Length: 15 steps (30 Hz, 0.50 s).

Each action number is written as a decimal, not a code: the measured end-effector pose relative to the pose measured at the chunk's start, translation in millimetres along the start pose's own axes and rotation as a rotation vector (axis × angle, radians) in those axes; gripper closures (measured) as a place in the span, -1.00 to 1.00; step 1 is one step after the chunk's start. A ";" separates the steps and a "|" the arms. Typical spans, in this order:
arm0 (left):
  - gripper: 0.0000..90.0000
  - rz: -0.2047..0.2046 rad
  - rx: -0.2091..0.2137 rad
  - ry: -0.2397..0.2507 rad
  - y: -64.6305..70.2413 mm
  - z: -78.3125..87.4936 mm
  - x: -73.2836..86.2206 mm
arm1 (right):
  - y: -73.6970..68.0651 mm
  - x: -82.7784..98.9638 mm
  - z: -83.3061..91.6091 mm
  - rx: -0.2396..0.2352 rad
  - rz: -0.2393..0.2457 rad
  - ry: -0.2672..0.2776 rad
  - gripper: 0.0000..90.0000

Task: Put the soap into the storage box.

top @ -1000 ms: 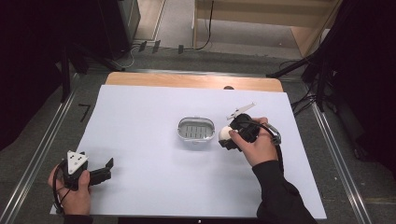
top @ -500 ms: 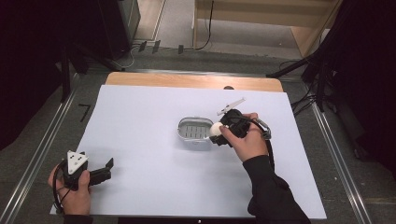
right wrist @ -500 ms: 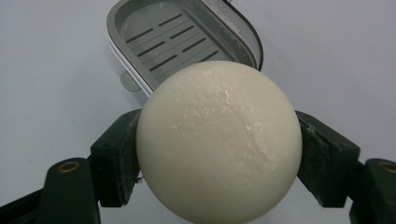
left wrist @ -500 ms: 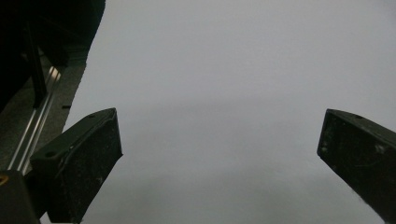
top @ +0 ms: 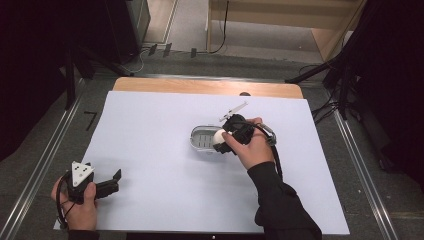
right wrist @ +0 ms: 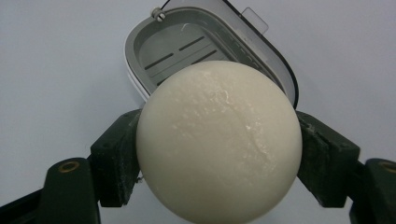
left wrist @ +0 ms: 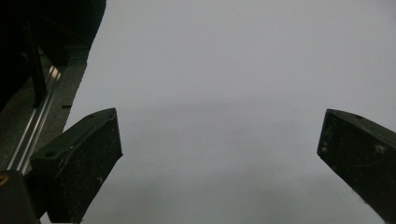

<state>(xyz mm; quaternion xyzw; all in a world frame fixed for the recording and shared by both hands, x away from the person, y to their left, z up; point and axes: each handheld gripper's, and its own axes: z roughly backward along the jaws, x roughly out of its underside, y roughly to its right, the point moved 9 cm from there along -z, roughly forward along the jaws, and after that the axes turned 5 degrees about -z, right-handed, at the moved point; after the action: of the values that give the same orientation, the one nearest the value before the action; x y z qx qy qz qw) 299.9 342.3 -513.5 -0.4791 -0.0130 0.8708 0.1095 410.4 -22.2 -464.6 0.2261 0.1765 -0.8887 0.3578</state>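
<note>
A cream-white round ball (right wrist: 219, 140) sits clamped between the two black jaws of my right gripper (top: 221, 139), which is shut on it. In the high view the ball (top: 219, 136) hangs over the right end of a small grey oval tray (top: 202, 139) with slots in its floor. That tray (right wrist: 187, 44) lies just beyond the ball in the right gripper view. My left gripper (top: 116, 181) rests at the near left of the white sheet (top: 160, 120), held by a hand. Its jaws stand wide apart over bare sheet, and its fingers (left wrist: 79, 158) have nothing between them.
A wooden strip (top: 200, 86) borders the sheet's far edge. Metal rails (top: 45, 165) run along both sides of the table. Black stands and cables (top: 340, 75) crowd the dark floor beyond the right side.
My right gripper has carried the ball leftward, from beside the tray's right end to over it. The left gripper has stayed put.
</note>
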 end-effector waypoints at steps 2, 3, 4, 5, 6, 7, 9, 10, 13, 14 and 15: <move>-1.00 -0.001 0.000 0.000 0.1 0.1 0.0 | -1.3 -1.6 -1.0 -0.003 0.001 -0.004 -0.45; -1.00 0.000 0.000 0.001 0.0 0.2 0.0 | -2.3 -3.6 -2.2 -0.006 0.007 -0.004 -0.45; -1.00 0.001 0.000 0.000 0.0 0.1 0.0 | -3.1 -5.5 -3.4 -0.004 0.008 -0.003 -0.45; -1.00 0.000 0.000 0.000 0.0 0.1 0.0 | -4.2 -7.2 -4.6 -0.006 0.008 -0.003 -0.45; -1.00 -0.001 0.000 0.000 0.0 0.0 0.0 | -4.8 -8.7 -5.7 -0.008 0.011 -0.002 -0.45; -1.00 -0.001 0.000 0.000 0.0 0.1 0.0 | -5.4 -10.2 -7.2 -0.009 0.014 -0.004 -0.45; -1.00 0.001 0.001 0.000 0.0 0.0 0.0 | -6.3 -11.8 -9.6 -0.011 0.013 -0.005 -0.45; -1.00 0.000 0.001 0.000 0.0 0.0 0.0 | -6.9 -12.2 -10.8 -0.013 0.011 -0.010 -0.45; -1.00 0.000 0.001 0.000 0.0 0.0 0.0 | -7.8 -13.8 -15.1 -0.015 0.008 -0.021 -0.45; -1.00 0.000 0.002 0.000 0.0 0.1 0.0 | -8.2 -14.3 -16.5 -0.022 0.007 -0.028 -0.45; -1.00 0.000 0.002 0.000 0.0 0.0 0.0 | -8.1 -14.7 -17.8 -0.025 0.005 -0.035 -0.45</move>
<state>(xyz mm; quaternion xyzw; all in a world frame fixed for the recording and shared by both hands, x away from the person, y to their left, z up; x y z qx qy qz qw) 299.9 342.3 -513.5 -0.4790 -0.0122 0.8708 0.1097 418.9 -0.1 -470.5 0.2067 0.1807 -0.8893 0.3658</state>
